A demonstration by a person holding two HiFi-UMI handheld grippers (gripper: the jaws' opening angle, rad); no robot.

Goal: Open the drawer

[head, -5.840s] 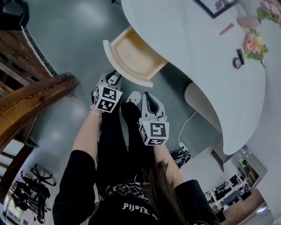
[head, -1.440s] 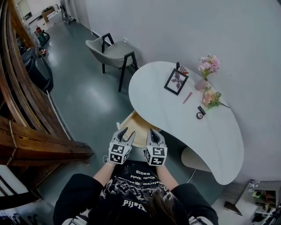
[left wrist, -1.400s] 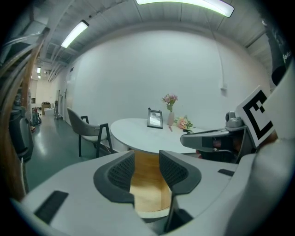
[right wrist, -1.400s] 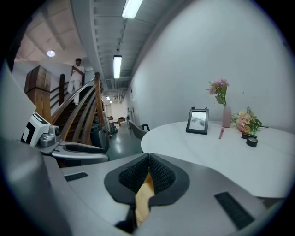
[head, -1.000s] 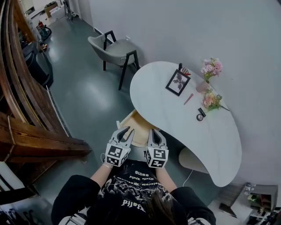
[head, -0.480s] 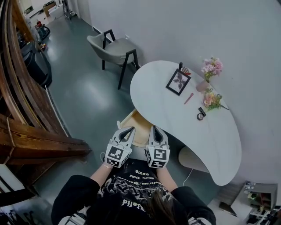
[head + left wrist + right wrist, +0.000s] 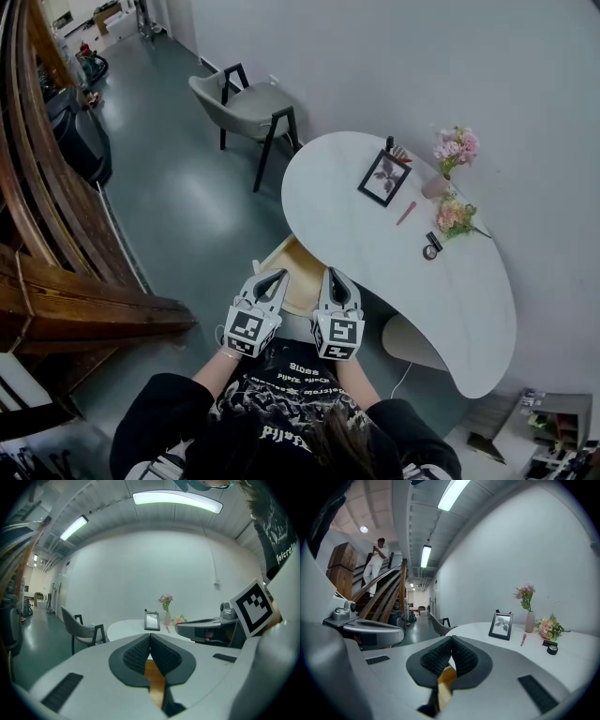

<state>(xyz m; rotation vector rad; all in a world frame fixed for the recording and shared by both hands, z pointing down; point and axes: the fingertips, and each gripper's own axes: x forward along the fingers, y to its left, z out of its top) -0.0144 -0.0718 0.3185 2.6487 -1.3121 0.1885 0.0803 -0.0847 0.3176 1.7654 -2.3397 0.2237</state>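
Note:
The drawer [image 7: 293, 266] stands pulled out from under the white oval table [image 7: 375, 246], and its pale wood inside shows between my two grippers. Both grippers hang side by side at chest height above the drawer's near end, touching nothing. My left gripper [image 7: 274, 277] is shut, its ribbed pads pressed together with nothing between them [image 7: 150, 637]. My right gripper [image 7: 332, 274] is likewise shut and empty [image 7: 451, 640]. A strip of the drawer's wood [image 7: 154, 679] shows below the left pads.
A grey chair [image 7: 246, 103] stands beyond the table. On the tabletop are a picture frame [image 7: 382, 178], a vase of flowers [image 7: 450, 152] and a small round black object [image 7: 430, 249]. A wooden staircase [image 7: 56, 281] runs along the left, with a person [image 7: 377, 557] on it.
The left gripper's jaws, spread a second ago, have closed on nothing. Both grippers have kept almost the same place above the open drawer.

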